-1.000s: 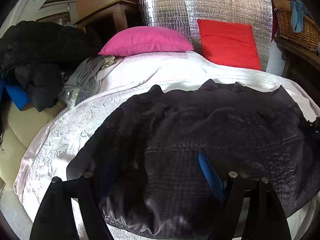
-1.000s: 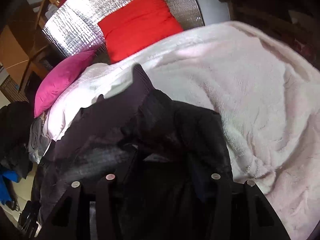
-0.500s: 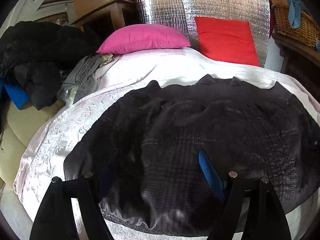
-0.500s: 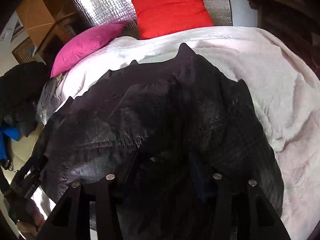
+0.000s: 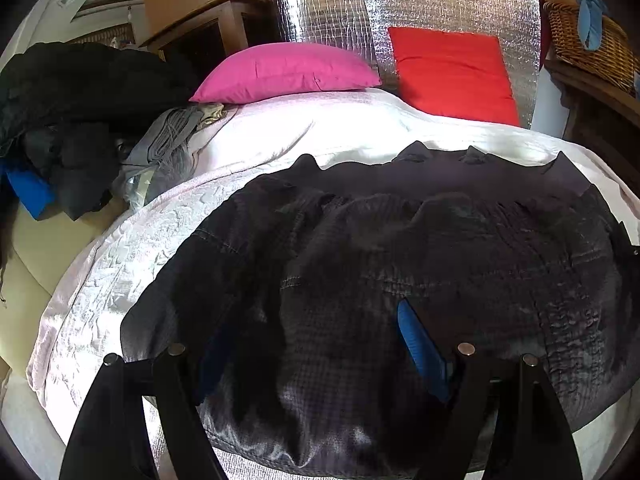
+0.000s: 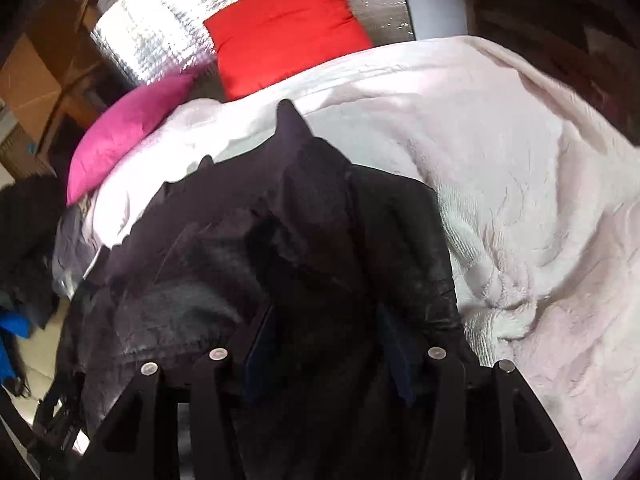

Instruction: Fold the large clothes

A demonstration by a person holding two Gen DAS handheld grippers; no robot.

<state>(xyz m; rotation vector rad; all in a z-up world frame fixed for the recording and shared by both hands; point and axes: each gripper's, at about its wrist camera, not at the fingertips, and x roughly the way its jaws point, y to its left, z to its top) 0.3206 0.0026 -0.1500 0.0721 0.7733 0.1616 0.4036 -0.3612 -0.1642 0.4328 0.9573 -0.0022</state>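
Item, right gripper (image 6: 326,356): you hold it low in the frame with its blue pads (image 6: 394,344) set either side of a raised fold of the dark quilted garment (image 6: 320,216); cloth fills the gap, but whether the pads press on it cannot be told, since the fabric there is in deep shadow. Item, left gripper (image 5: 316,344): your jaws stand wide apart over the near hem, one blue pad (image 5: 420,344) showing at lower centre right, lying against the cloth without pinching it; nothing is gripped. Item, the garment (image 5: 400,264): it lies spread on the pale bedspread (image 5: 120,264), directly ahead of both grippers, its long axis running left to right across the left wrist view, its far edge a row of small peaks at centre. In the right wrist view it fills centre and lower left, rising to a point at upper centre. Your right gripper sits at the garment's right-hand end, so, by my judgement, that hand is the nearer for carrying this end across toward the left. Item, surroundings: pink pillow (image 5: 284,72) and red pillow (image 5: 452,72) at the top against a silver foil panel (image 5: 320,0); a heap of dark clothes (image 5: 60,112) at upper left; wicker basket (image 5: 580,36) at upper right.
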